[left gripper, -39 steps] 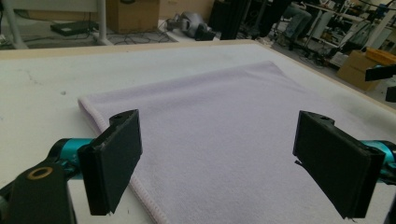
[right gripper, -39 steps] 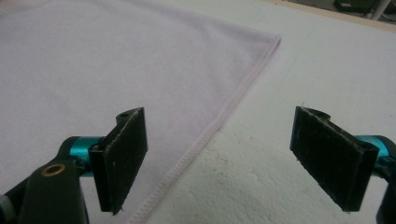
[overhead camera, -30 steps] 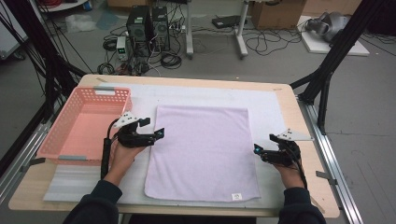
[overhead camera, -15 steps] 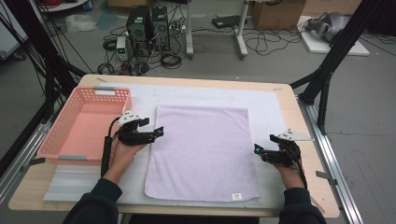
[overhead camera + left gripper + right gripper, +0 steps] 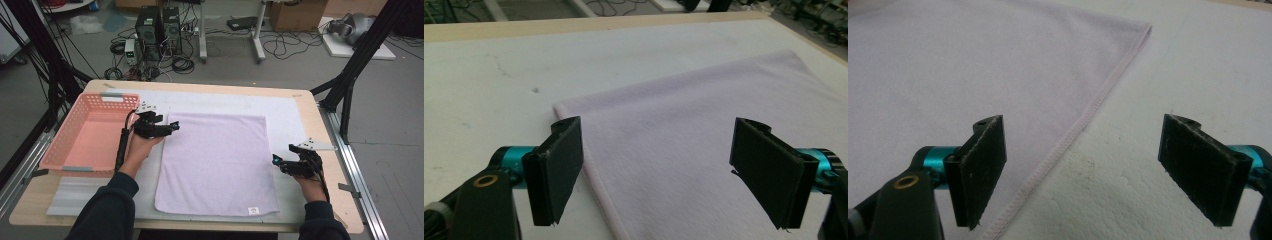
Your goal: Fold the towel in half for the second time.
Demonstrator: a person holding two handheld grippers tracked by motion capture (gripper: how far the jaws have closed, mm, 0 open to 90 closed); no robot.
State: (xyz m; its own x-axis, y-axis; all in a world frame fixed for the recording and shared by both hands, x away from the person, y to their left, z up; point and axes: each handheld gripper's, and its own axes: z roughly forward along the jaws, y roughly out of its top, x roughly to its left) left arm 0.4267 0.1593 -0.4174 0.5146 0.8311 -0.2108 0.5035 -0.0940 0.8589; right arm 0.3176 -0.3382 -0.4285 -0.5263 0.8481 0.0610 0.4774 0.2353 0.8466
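Left gripper (image 5: 172, 127) moved from towel's left edge to far-left corner, jaws just closing slightly, wide, nothing between. Right gripper (image 5: 276, 161) wide at right edge. Towel (image 5: 215, 160) flat mid-table. Risk: pads pinching underlying mat (image 5: 300, 120) too.

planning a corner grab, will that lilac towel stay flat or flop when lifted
The lilac towel lies thin and flat on the white mat, so it would likely droop. Its napped surface looks grippy, probably not slippery. Pushed, it would likely bunch rather than slide whole.
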